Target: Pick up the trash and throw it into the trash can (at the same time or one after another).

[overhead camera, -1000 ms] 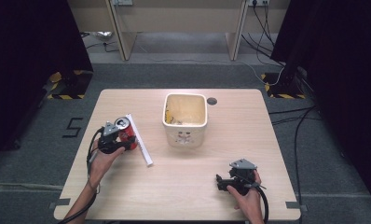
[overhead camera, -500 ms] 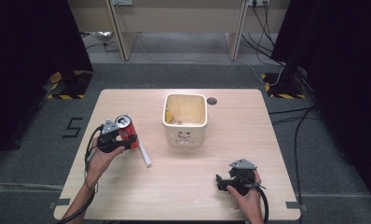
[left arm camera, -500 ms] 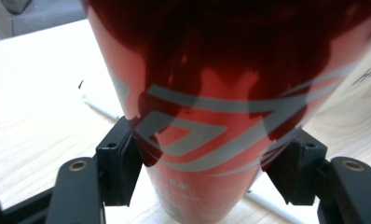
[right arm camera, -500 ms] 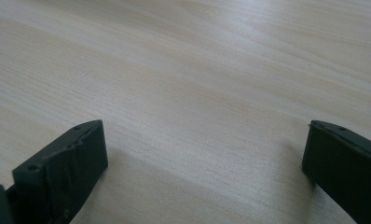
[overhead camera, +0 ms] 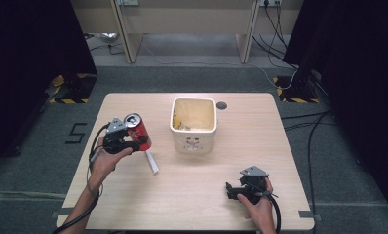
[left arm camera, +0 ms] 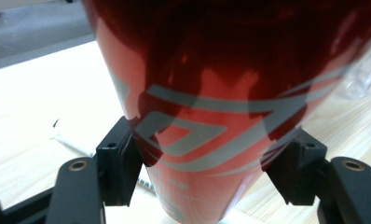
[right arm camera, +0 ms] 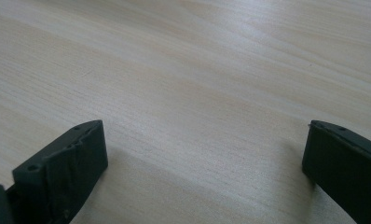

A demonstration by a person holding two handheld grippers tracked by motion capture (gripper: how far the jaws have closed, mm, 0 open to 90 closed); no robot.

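A red drink can [overhead camera: 138, 130] with grey markings hangs above the left part of the wooden table [overhead camera: 192, 195], tilted, its silver top showing. My left gripper [overhead camera: 135, 140] is shut on it; in the left gripper view both black pads [left arm camera: 123, 163] press the can [left arm camera: 221, 93] at its sides. My right gripper [overhead camera: 229, 191] rests low near the table's front right, and in the right gripper view its jaws [right arm camera: 204, 158] stand wide open over bare wood with nothing between them.
A cream square bin [overhead camera: 193, 142] with litter inside stands at the table's middle. A white stick-like wrapper [overhead camera: 151, 161] lies on the wood just below the can. A dark round hole [overhead camera: 221, 105] sits behind the bin. Desk legs and cables lie beyond the far edge.
My left gripper has lifted the red can off the table and carried it a little toward the bin. The right gripper has stayed put.
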